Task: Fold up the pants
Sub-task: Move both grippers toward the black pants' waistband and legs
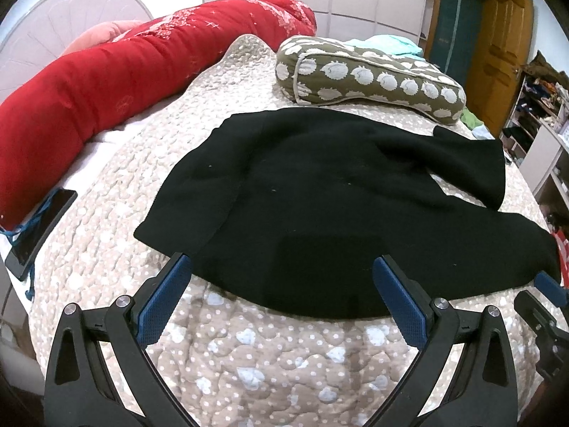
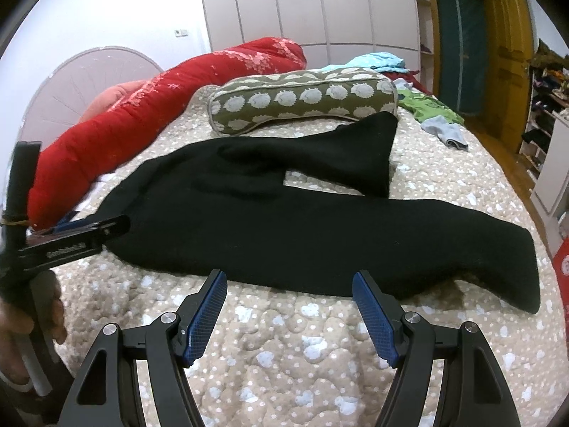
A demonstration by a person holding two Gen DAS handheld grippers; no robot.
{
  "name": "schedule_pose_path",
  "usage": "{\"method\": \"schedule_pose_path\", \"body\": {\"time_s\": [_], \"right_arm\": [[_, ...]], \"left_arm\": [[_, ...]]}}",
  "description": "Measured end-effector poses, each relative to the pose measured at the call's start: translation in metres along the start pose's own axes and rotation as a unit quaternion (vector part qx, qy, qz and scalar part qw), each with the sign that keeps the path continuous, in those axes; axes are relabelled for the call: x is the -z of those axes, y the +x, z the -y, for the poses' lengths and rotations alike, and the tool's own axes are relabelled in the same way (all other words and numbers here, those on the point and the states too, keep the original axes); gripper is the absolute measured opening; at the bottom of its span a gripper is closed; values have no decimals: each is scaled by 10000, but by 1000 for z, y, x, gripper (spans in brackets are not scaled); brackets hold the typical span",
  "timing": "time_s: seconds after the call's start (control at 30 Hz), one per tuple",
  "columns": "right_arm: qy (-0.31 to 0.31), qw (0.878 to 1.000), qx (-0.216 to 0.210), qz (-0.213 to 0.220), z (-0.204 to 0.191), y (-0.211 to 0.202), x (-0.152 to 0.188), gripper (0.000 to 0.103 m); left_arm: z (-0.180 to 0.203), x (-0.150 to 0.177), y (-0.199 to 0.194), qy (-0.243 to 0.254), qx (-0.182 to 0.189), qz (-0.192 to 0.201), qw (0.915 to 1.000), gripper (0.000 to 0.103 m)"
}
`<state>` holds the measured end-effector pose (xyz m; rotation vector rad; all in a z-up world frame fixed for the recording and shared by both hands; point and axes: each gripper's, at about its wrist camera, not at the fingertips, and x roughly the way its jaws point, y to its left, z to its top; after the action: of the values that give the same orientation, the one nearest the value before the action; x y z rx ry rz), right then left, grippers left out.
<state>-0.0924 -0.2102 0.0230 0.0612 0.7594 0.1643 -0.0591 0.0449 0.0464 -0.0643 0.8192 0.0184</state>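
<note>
Black pants (image 1: 320,206) lie spread on the quilted bed, waist to the left, two legs running right; they also show in the right wrist view (image 2: 302,224). The far leg bends up toward the pillow and the near leg lies along the front. My left gripper (image 1: 281,270) is open and empty, its blue pads (image 1: 167,295) at the near edge of the waist part. My right gripper (image 2: 290,284) is open and empty, just in front of the near leg's edge. The left gripper also shows in the right wrist view (image 2: 89,235) at the waist end.
An olive pillow with white spots (image 1: 370,74) lies behind the pants. A long red bolster (image 1: 106,71) runs along the left. A phone (image 1: 39,227) lies at the left bed edge. Loose clothes (image 2: 434,110) lie at the far right. Shelves (image 1: 544,131) stand right of the bed.
</note>
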Motion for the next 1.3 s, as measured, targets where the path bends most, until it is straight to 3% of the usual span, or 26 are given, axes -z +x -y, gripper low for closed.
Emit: {"method": "schedule_pose_path", "body": {"time_s": [0.5, 0.93, 1.3], "right_arm": [[140, 9998, 79, -118, 9, 11, -1, 71], [381, 9987, -208, -262, 17, 23, 8, 71], [585, 9970, -393, -325, 22, 34, 9, 71]], "left_arm": [[-17, 4, -9, -219, 106, -29, 9997, 102], [-74, 14, -7, -1384, 231, -164, 9900, 102], [-69, 3, 24, -1269, 26, -308, 9914, 102]]}}
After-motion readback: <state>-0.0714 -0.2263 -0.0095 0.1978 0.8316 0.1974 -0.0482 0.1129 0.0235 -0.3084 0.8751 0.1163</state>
